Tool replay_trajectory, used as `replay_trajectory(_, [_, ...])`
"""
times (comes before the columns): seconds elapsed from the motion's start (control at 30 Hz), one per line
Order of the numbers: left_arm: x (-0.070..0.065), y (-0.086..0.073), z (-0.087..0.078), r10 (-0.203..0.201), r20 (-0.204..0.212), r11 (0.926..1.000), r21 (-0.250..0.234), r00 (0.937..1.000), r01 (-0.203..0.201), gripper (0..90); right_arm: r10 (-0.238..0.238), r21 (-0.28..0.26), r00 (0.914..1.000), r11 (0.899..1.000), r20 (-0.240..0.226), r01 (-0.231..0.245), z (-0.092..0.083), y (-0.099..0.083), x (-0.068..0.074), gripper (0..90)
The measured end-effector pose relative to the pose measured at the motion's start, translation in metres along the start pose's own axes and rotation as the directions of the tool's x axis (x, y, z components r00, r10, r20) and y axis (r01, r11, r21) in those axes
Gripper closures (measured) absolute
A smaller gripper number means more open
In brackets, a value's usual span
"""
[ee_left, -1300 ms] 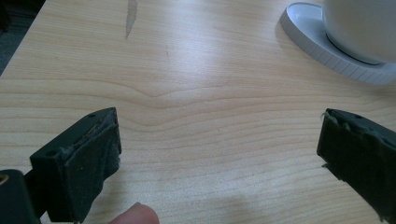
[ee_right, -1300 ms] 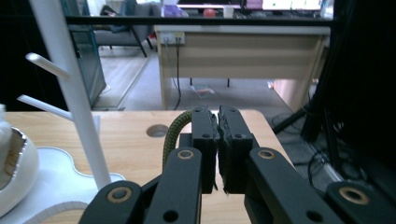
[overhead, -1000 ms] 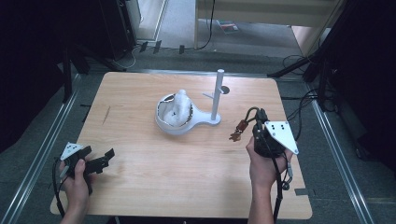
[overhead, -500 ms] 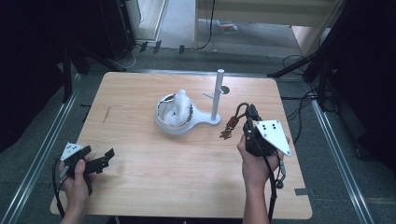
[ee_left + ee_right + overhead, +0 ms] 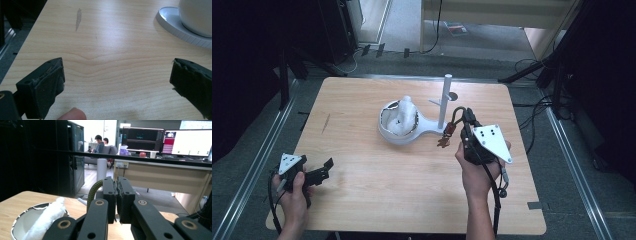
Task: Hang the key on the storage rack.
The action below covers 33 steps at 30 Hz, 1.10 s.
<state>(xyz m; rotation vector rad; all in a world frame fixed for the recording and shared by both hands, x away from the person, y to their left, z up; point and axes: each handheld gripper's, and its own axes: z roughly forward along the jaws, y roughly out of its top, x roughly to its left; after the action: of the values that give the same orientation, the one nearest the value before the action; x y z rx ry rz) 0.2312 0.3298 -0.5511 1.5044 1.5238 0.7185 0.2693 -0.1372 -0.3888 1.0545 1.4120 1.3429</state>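
Note:
My right gripper (image 5: 464,115) hovers just right of the white post (image 5: 444,100), its jaws shut on a braided cord loop (image 5: 453,119). A reddish-brown tag (image 5: 444,138) dangles from the loop. In the right gripper view the jaws (image 5: 116,182) are pressed together, and the greenish cord (image 5: 92,191) arcs out to their left. The post (image 5: 101,168) rises behind. My left gripper (image 5: 323,169) rests open at the table's near left corner. Its pads (image 5: 50,85) stand wide apart over bare wood.
A white bowl-shaped stand (image 5: 387,132) holding a white cloth (image 5: 404,114) sits mid-table, joined to the post's base. The bowl (image 5: 197,15) stands ahead of the left gripper. The cloth (image 5: 47,220) lies left of the right jaws. Cables trail on the floor at right.
My right gripper has carried the cord loop leftward and slightly up, closer to the post. The left gripper has stayed put.

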Motion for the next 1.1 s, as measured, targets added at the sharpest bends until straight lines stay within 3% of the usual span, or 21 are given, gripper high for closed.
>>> replay_trajectory(0.33, [-0.002,0.0,0.001,0.012,-0.016,0.9999,0.002,0.9998,-0.012,0.5,-0.01,0.011,0.9993,1.0,-0.037,0.01,0.017,0.004,0.008,87.7])
replay_trajectory(0.53, [-0.001,0.001,0.002,0.008,-0.013,0.9999,0.01,0.9999,-0.008,0.5,-0.002,0.038,0.9989,0.999,-0.047,0.003,0.031,-0.002,0.005,87.7])
replay_trajectory(0.77, [-0.001,0.001,0.002,0.018,-0.026,0.9995,0.025,0.9995,-0.017,0.4,0.054,0.079,0.9964,0.996,-0.065,-0.049,0.051,-0.008,-0.002,87.7])
replay_trajectory(1.1, [-0.002,0.001,0.002,0.027,-0.029,0.9993,0.027,0.9992,-0.026,0.4,0.056,0.104,0.9969,0.993,-0.055,-0.05,0.069,-0.012,-0.005,87.7])
